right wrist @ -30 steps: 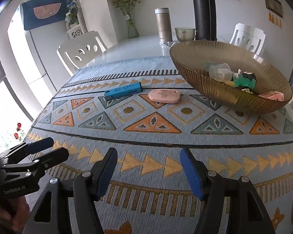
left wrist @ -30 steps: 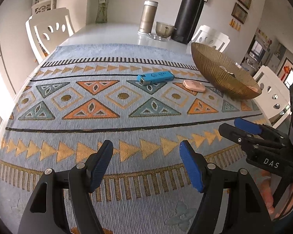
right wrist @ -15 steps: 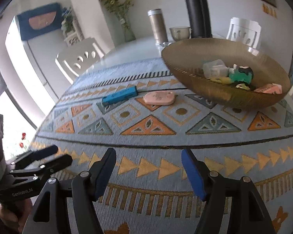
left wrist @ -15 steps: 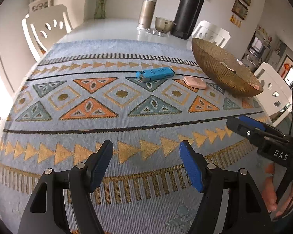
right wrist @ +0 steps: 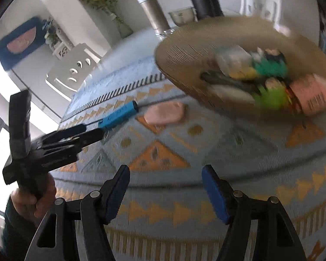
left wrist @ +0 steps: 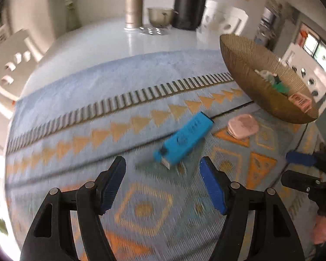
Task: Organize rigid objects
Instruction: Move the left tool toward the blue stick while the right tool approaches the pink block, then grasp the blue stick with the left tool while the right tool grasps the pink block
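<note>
The blue stick-shaped device (left wrist: 184, 140) lies flat on the patterned cloth (left wrist: 97, 100), tilted so its pale metal end points toward five o'clock in the left wrist view. It rests just ahead of the left tool (left wrist: 163, 184), at about twelve o'clock from the gap between the blue pads, not touching either one. The left tool stands spread, with nothing between its pads. Just beside the device, at two o'clock from it, sits a pink rounded case (left wrist: 242, 126), close but apart from it. Beyond that, at the cloth's right edge, a ribbed golden bowl (left wrist: 245, 69) holds several blurred small items, among them something green and a pink packet.

The right tool (right wrist: 165, 193) is also spread and empty over the cloth, well short of the device, with the bowl at one o'clock. Far across the white surface (left wrist: 110, 43) stand a metal flask, a small bowl and a tall black flask.
</note>
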`<state>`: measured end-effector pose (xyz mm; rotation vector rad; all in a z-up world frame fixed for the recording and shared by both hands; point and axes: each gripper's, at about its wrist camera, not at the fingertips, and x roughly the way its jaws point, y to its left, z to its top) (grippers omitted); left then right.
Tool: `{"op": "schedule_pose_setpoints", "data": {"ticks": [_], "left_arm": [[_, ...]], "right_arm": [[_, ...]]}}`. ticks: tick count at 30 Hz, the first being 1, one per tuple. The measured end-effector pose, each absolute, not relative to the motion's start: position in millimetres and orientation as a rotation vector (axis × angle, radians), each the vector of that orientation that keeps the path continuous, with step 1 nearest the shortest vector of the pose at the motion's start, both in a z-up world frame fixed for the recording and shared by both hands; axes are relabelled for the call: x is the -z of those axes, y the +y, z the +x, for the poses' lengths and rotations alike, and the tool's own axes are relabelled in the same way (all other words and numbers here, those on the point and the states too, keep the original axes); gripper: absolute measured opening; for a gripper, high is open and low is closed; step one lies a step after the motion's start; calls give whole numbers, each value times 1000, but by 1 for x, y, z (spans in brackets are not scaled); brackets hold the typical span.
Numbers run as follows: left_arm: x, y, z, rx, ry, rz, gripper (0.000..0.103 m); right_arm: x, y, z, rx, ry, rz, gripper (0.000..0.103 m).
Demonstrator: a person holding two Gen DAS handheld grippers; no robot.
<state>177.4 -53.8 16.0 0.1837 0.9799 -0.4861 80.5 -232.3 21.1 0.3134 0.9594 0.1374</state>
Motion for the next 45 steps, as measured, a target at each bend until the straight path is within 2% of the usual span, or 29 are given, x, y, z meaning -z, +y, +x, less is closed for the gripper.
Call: {"op": "schedule_pose_setpoints", "data": {"ticks": [7, 10, 12, 14, 20, 24, 28, 40, 45], "left_arm": [[-11, -74, 196, 541, 943, 216, 68], [-8, -85, 192, 534, 917, 278, 61], [-10, -89, 187, 560, 900, 287, 28], [-11, -90, 183, 538, 894, 309, 23], [-15, -48, 169, 373, 924, 297, 22], [-14, -17, 155, 331, 910, 205, 22], [-12, -19, 151, 319, 885, 216, 22], [-13, -22, 148, 333, 848, 239, 22], [-13, -21, 148, 333, 849, 238, 22]], "right_arm": [[-13, -209, 119, -33, 905, 201, 62], [-10, -203, 129, -20, 902, 190, 61], [-10, -199, 133, -45, 892, 189, 58], [-11, -190, 137, -80, 895, 165, 55], [-25, -167, 111, -389, 850, 55, 52], [-23, -197, 118, -230, 856, 97, 57], [-10, -211, 132, -160, 920, 153, 57], [-9, -152, 161, -295, 922, -30, 58], [-10, -178, 162, -181, 926, 99, 57]]}}
